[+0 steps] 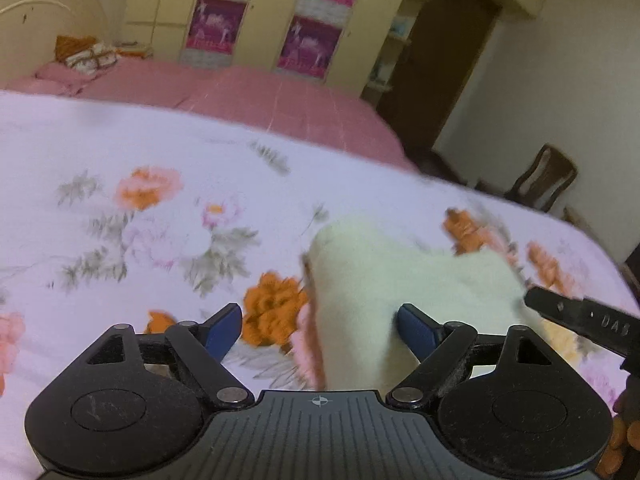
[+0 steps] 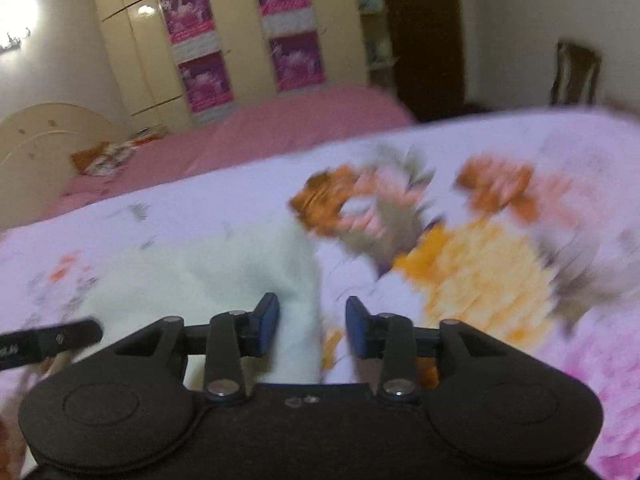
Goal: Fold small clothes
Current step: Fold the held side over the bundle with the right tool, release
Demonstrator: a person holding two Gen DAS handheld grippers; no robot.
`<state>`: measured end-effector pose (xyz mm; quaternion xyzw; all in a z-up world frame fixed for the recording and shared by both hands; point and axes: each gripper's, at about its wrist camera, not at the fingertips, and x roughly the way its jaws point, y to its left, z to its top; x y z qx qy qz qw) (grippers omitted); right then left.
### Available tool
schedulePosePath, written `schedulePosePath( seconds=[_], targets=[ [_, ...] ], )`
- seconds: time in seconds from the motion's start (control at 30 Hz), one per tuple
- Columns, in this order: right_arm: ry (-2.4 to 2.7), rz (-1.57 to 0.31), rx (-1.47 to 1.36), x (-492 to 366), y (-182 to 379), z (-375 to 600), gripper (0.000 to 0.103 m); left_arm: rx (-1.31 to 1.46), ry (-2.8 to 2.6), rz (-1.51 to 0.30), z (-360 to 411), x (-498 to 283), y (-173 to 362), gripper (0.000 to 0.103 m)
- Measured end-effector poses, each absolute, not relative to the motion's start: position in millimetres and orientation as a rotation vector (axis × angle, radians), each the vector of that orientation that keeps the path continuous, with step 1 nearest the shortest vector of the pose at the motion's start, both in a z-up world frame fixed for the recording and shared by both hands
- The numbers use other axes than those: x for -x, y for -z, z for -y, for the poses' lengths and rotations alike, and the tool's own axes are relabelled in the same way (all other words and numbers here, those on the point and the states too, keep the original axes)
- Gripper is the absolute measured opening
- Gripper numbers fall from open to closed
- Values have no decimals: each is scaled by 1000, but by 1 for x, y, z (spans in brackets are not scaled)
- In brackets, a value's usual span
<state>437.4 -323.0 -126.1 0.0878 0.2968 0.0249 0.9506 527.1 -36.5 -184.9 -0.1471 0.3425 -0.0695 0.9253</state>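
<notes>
A small cream-white garment point(image 1: 404, 276) with a pink edge lies on the flowered sheet point(image 1: 152, 200). My left gripper point(image 1: 320, 326) is open, its blue pads wide apart, with the garment's near part between them. In the right wrist view the same garment point(image 2: 224, 276) lies at the lower left. My right gripper point(image 2: 312, 326) is open over the garment's right edge, its left pad point(image 2: 267, 322) over the cloth. The right gripper's black finger point(image 1: 580, 320) shows at the right of the left wrist view. The left gripper's finger point(image 2: 52, 340) shows at the left of the right wrist view.
The flowered sheet point(image 2: 500, 240) covers the near bed; both views are motion-blurred. Beyond it is a pink bedspread point(image 1: 260, 100) with pillows point(image 1: 86, 56) at a cream headboard point(image 1: 44, 12). A wardrobe point(image 1: 260, 16) with purple posters stands behind. A wooden chair point(image 1: 544, 178) and a dark doorway point(image 1: 440, 52) are at the right.
</notes>
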Motion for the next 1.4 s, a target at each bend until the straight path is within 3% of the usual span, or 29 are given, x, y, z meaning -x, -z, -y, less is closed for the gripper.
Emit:
schedulePosePath(
  seconds=[0.13,0.37,0.43,0.63,0.9,1.1,1.4],
  targets=[
    [-124,-537,-186,-440,110,313,29,287,140,-698,44,-537,182,85],
    [-166,-674,-154,-467,150,315,11,263,106,-740,51,-551,201,92],
    [-159,-680,-158,-465,142,316,11,298,121,-741,47,-544,195,92],
    [-198,-626,-121,-414,126,316,24,243,178,-720,44,-495,187,92],
    [-121,-664,-63,-394,140,318,25,265,167,-750,47,-475,196,93],
    [-136,-635,-119,-362,114,320,24,250,204,-740,47,-441,184,93],
    [-104,-734,-86,-335,154,314,25,146,198,-774,63,-417,202,93]
  ],
)
